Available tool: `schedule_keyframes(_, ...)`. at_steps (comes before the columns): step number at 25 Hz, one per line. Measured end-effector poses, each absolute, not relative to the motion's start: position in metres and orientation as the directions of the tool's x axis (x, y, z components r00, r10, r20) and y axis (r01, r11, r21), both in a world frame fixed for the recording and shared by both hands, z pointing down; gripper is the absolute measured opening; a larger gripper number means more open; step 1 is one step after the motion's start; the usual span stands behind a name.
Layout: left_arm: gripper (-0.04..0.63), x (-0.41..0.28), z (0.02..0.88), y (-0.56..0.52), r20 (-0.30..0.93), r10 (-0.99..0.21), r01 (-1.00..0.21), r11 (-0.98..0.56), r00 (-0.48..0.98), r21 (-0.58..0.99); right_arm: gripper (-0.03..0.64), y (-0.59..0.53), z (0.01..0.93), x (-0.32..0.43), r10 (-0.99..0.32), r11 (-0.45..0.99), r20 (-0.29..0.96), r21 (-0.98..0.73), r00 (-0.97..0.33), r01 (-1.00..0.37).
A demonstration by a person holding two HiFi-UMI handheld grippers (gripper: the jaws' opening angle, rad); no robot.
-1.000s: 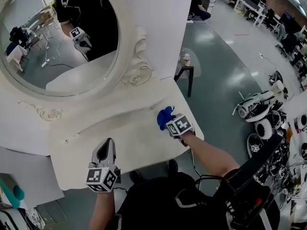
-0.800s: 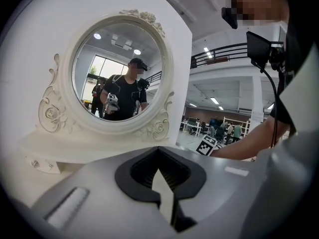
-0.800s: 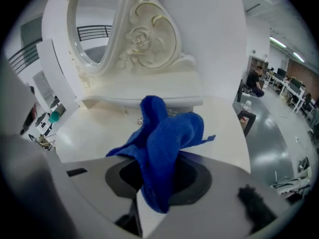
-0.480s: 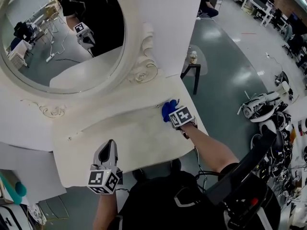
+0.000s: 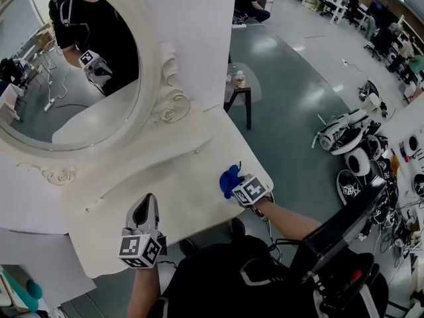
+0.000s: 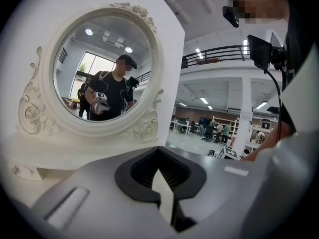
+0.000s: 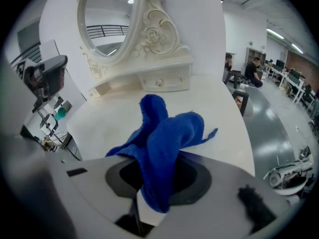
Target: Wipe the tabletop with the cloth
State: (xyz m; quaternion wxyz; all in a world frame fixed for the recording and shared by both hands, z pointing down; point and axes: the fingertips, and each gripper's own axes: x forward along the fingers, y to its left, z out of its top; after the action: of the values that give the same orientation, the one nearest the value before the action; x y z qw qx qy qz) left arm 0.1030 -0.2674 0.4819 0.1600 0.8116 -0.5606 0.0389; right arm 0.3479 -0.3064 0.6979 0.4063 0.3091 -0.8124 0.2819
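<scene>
My right gripper [image 5: 237, 185] pinches the blue cloth [image 5: 229, 179] in its jaws, near the right edge of the white tabletop [image 5: 165, 184]. My left gripper [image 5: 147, 204] has its jaws closed on nothing. The cloth sticks up in a bunch, so I could scrape the tabletop or slip off the edge.

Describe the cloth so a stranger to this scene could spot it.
Find the white dressing table with the round carved mirror. Near its right edge, the right gripper pinches a crumpled blue fuzzy cloth, the only blue thing there.
</scene>
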Motion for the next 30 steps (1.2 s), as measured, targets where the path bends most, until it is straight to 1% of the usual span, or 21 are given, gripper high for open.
schedule_keyframes(6, 0.008, 0.126, 0.481, -0.271, 0.236, -0.877, -0.903, -0.371, 0.418, 0.218, 0.114, -0.261, 0.697, 0.368, -0.262, 0.642, 0.835, -0.224, -0.484, -0.734)
schedule_keyframes(10, 0.008, 0.135, 0.481, -0.269, 0.243, -0.869, -0.898, -0.386, 0.431, 0.211, 0.112, -0.254, 0.693, 0.377, -0.253, 0.628, 0.841, -0.234, -0.479, -0.742)
schedule_keyframes(16, 0.008, 0.130, 0.481, -0.265, 0.264, -0.878, -0.913, -0.355, 0.399, 0.199, 0.112, -0.344, 0.677, 0.371, -0.374, 0.589, 0.784, -0.212, -0.495, -0.780)
schedule_keyframes(21, 0.008, 0.123, 0.484, -0.258, 0.291, -0.885, -0.929, -0.318, 0.362, 0.188, 0.112, -0.433, 0.676, 0.368, -0.448, 0.565, 0.769, -0.151, -0.455, -0.811)
schedule_keyframes(25, 0.008, 0.114, 0.489, -0.251, 0.311, -0.892, -0.941, -0.280, 0.328, 0.190, 0.114, -0.465, 0.686, 0.368, -0.450, 0.553, 0.784, -0.132, -0.428, -0.823)
schedule_keyframes(30, 0.008, 0.117, 0.492, -0.249, 0.320, -0.888, -0.940, -0.278, 0.331, 0.199, 0.114, -0.450, 0.691, 0.372, -0.443, 0.583, 0.793, -0.098, -0.417, -0.807)
